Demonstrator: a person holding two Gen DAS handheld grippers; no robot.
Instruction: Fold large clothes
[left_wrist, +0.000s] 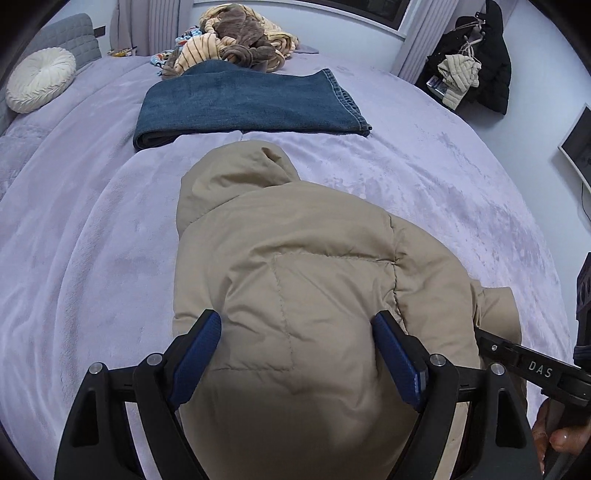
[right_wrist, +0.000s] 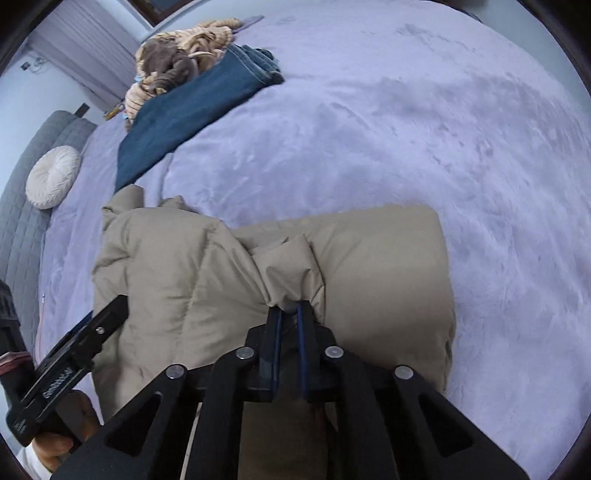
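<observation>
A beige puffer jacket (left_wrist: 314, 266) with its hood (left_wrist: 236, 177) pointing away lies folded on the lavender bed cover (left_wrist: 74, 240). My left gripper (left_wrist: 295, 328) is open wide, its blue pads (left_wrist: 199, 350) straddling the jacket's padded near part, which bulges up between them. In the right wrist view the jacket (right_wrist: 388, 266) lies crosswise, and my right gripper (right_wrist: 290, 308) is shut on a pinched fold of its fabric near the middle. The left gripper (right_wrist: 114, 310) shows at the left over the jacket's edge; the right gripper (left_wrist: 484, 338) enters from the right.
Folded blue jeans (left_wrist: 251, 103) lie beyond the hood, with a heap of striped and brown clothes (left_wrist: 236, 40) behind them. A round white cushion (left_wrist: 40, 83) leans on the grey headboard (right_wrist: 22, 221). Dark coats (left_wrist: 480, 62) hang at the far right wall.
</observation>
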